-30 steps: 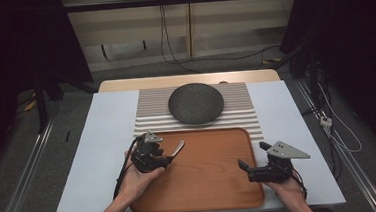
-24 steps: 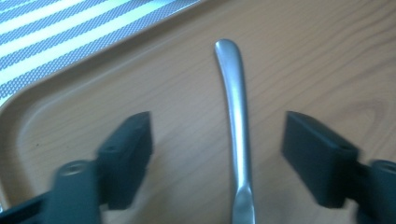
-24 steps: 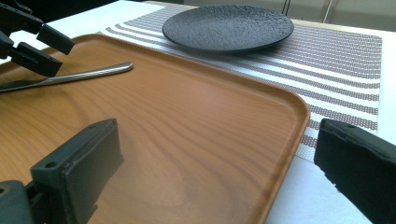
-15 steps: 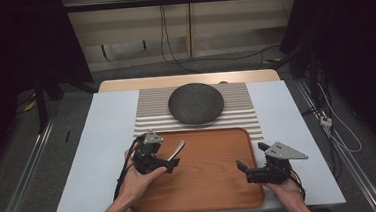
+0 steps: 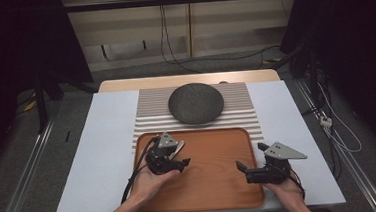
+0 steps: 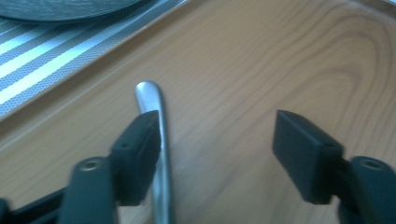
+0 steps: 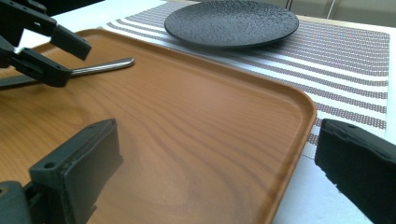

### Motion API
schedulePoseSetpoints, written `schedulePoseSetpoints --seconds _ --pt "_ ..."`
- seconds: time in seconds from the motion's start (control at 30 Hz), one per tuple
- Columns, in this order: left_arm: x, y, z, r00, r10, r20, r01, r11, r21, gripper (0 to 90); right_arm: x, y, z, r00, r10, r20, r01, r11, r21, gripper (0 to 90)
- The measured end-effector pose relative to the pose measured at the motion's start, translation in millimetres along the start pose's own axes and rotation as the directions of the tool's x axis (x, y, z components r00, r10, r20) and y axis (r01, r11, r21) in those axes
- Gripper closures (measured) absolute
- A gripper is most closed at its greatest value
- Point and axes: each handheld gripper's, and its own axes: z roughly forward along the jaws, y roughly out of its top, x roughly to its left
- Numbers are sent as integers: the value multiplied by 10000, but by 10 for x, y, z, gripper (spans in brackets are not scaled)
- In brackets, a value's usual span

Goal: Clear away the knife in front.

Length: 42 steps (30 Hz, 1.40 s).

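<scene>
A metal utensil handle [image 6: 156,100] lies flat on the wooden tray [image 5: 217,189], its rounded end pointing toward the dark plate [image 5: 196,103]. My left gripper [image 6: 217,135] hovers low over the tray's left part. Its jaws have just been closing and still stand apart. The handle lies between them, close against the inner side of the jaw on the left in the left gripper view, and the other pad is well off it. My right gripper [image 5: 252,156] is open at the tray's right rim, one jaw over the wood and one over the white table.
The plate sits on a striped mat [image 5: 151,113] just beyond the tray's far rim. White table surface [image 5: 99,152] lies on both sides of the tray. Cables trail from both grippers toward the table's front edge.
My left gripper has shifted a little to the right over the tray, along the utensil. Its jaws spread wider, then came partly together. The right gripper stayed put.
</scene>
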Motion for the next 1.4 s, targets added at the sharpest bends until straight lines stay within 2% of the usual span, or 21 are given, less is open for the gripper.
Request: schedulePoseSetpoints --seconds 0.07,0.1,0.17,0.3,0.4,0.43,0.47,0.5,0.57,0.63,0.67,0.77,1.0,1.03,1.07,1.13,1.17,1.2,1.23,1.4 --pt "-22 4 25 9998 154 84 -155 9998 92 501 0 -1 -2 10000 -4 2 4 10000 -2 0" --pt "-28 3 45 9998 109 157 -110 9999 93 527 0 -1 -4 10000 -5 3 5 10000 -2 0" --pt "-29 3 64 9997 114 215 -118 9997 206 653 0 -2 -6 10000 -16 3 16 10000 -9 0" --pt "3 -9 124 9989 435 185 -446 9969 647 786 7 -1 -6 10000 -55 -7 55 10000 1 0" --pt "28 -2 127 9989 456 105 -463 9964 714 885 14 0 -4 10000 -86 -21 86 10000 -3 0" --pt "29 -3 122 9986 529 -89 -521 9957 760 899 15 -1 -4 10000 -86 -25 86 10000 0 0" --pt "45 -4 122 9987 508 34 -509 9958 760 900 13 -2 -5 10000 -87 -23 87 10000 -1 0" --pt "49 -5 119 9989 458 -52 -453 9959 784 900 11 -3 -7 10000 -72 -7 72 10000 -1 0" --pt "67 1 109 9979 588 -283 -561 9943 905 900 6 -5 -12 10000 -77 14 77 10000 18 0" --pt "83 -4 89 9963 485 -713 -408 9935 1061 900 7 -5 -17 10000 -41 22 41 10000 -6 0" --pt "108 -9 91 9981 396 -482 -348 9947 970 900 8 -5 -21 10000 -19 32 19 10000 -4 0" --pt "142 -17 79 9980 390 -488 -340 9944 997 900 8 -6 -21 10000 12 44 -12 10000 8 0" --pt "178 -22 55 9977 293 -619 -222 9935 1114 900 6 -7 -28 10000 -65 41 65 10000 -2 0" --pt "178 -23 45 9964 259 -811 -162 9928 1187 900 4 -7 -30 10000 -57 45 57 10000 -1 0" --pt "196 -32 46 9980 171 -603 -104 9938 1105 900 3 -7 -31 10000 -70 42 70 10000 -4 0" --pt "210 -44 30 9977 165 -655 -90 9937 1121 900 5 -8 -32 9999 -96 29 96 10000 4 0" --pt "215 -48 23 9973 218 -694 -138 9934 1140 900 6 -8 -31 10000 -95 23 95 10000 2 0" --pt "212 -52 10 9956 253 -900 -143 9925 1216 900 7 -8 -31 10000 -96 19 96 10000 -2 0" --pt "227 -64 2 9970 187 -753 -99 9932 1157 900 7 -8 -31 10000 -93 17 93 10000 0 0" --pt "265 -91 -36 9966 143 -811 -43 9926 1217 900 5 -8 -30 10000 -82 29 82 10000 9 0"
